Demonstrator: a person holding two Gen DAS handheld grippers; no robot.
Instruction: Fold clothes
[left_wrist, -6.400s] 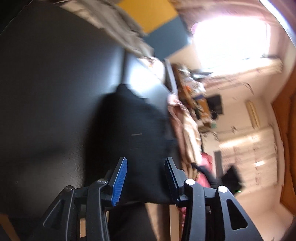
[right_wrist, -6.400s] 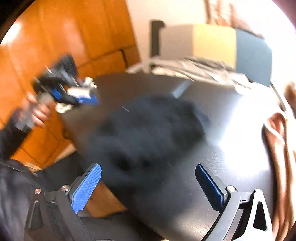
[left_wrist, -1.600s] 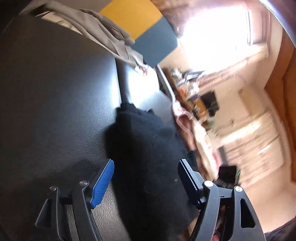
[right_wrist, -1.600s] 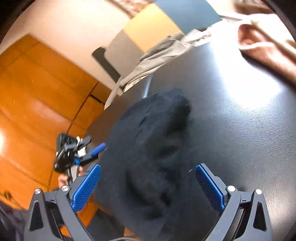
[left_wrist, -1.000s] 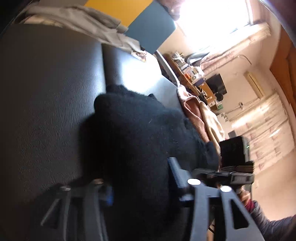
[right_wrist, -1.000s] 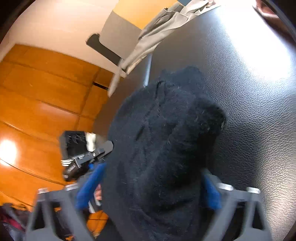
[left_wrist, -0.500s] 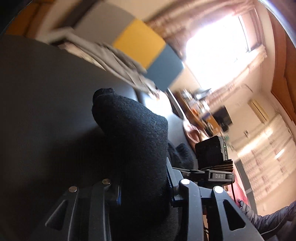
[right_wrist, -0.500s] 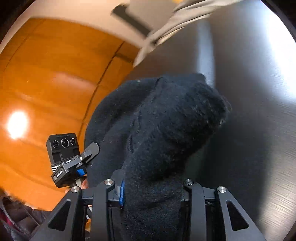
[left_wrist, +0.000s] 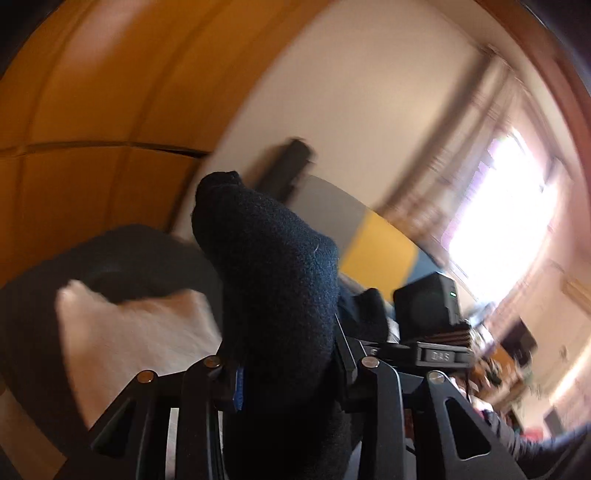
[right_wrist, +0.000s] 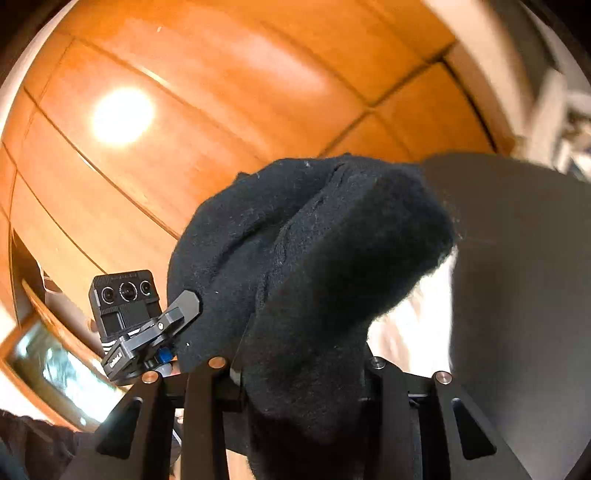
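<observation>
black garment (right_wrist: 314, 258) pinched by left gripper (left_wrist: 284, 373), right gripper (right_wrist: 299, 373)

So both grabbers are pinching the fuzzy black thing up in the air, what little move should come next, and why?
Probably carry it to a free patch of the dark surface and lower it flat. The left gripper and right gripper each pinch a bunched part of the black garment, which hangs lifted and crumpled, so no fold can be made until it lies spread out.
</observation>
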